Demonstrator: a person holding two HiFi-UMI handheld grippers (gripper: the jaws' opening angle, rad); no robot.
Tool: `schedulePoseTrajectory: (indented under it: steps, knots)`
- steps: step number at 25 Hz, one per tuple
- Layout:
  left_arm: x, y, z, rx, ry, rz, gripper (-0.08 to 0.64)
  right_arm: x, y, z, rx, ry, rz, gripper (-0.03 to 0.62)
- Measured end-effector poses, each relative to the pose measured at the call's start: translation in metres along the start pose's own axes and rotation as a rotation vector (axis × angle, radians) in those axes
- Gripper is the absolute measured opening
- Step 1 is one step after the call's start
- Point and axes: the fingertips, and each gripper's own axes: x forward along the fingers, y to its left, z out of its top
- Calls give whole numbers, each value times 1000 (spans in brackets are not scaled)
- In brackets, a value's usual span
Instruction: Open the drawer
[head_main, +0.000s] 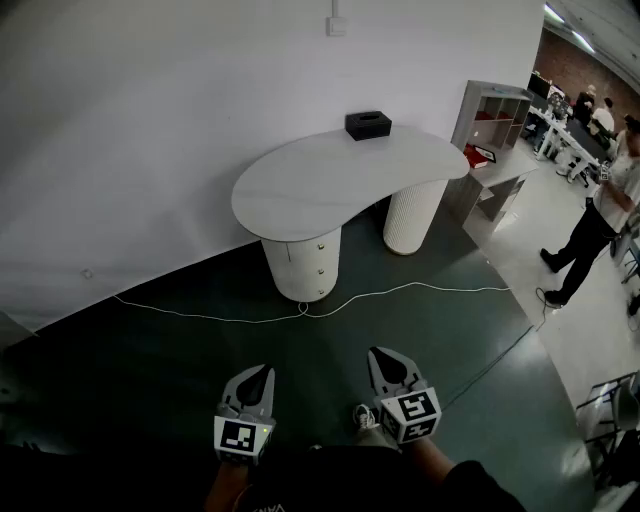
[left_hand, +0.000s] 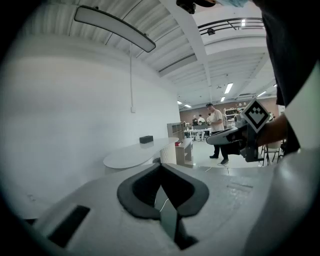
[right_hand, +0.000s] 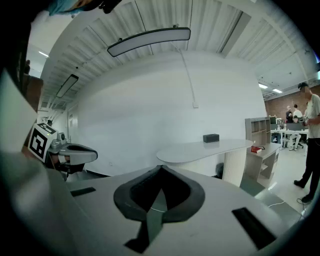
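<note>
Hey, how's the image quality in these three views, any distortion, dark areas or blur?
Head view: sharp, but the floor around the left gripper and right gripper is dim against the bright wall. Left gripper view: heavy fisheye, black rounded corners, the table small. Right gripper view: same fisheye bowing the ceiling lamp; a mosaic patch partly masks the bystander.

White wall (head_main: 150, 120), dark floor (head_main: 150, 350)

Dim floor, strong fisheye vignetting

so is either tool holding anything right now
Nothing is held: the left tool and right tool are both shut and empty, well short of the drawer pedestal.
</note>
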Motion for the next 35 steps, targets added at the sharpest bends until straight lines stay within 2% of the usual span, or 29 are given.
schedulePoseTrajectory:
  steps: [6, 12, 13, 15, 16, 20, 30, 35]
  knots:
    - [20, 2, 3, -6, -6, 6, 18, 15, -13, 3, 5, -5, 16, 0]
    - [38, 2, 7, -62, -63, 33, 28, 22, -34, 7, 14, -26, 27, 2]
    - [42, 1, 9, -74, -77, 36, 59, 24, -38, 6, 20, -21, 34, 3]
    - [51, -3, 14, -89, -92, 38, 229, 30, -47, 6, 31, -13, 48, 142]
    - [56, -5, 16, -91, -93, 42, 239, 32, -51, 7, 34, -9, 54, 155]
    - [72, -11, 18, -96, -73, 73, 247, 45, -72, 7, 28, 13, 79, 184]
    - [118, -33, 25, -123, -37, 181, 249, 80, -129, 10, 22, 70, 180, 184]
    - [131, -29, 24, -146, -10, 228, 249, 106, -144, 7, 20, 86, 214, 184]
